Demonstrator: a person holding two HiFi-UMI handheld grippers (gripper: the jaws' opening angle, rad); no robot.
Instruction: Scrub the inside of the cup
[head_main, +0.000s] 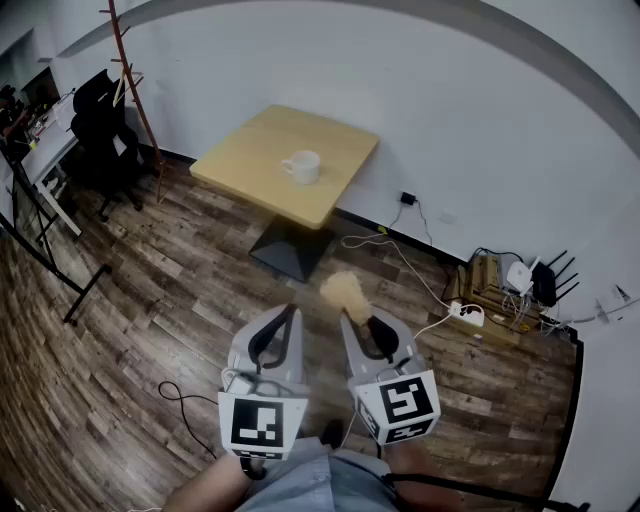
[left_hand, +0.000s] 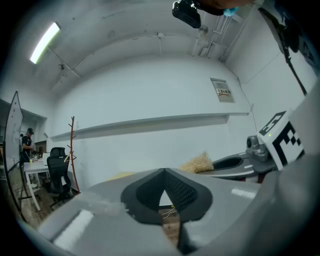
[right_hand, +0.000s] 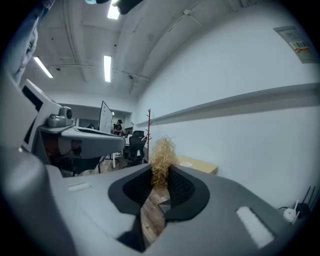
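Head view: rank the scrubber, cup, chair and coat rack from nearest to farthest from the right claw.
1. The scrubber, pinched in the right claw itself.
2. The cup, ahead on the table.
3. The coat rack and chair, far left: too close to call.

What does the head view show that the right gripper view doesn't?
Head view only: the table's black pedestal base and a white power strip by the wall. Right gripper view only: ceiling strip lights and a white board. Both: the square light-wood table, the shut left gripper, and the right gripper shut on a tan straw-like scrubber.
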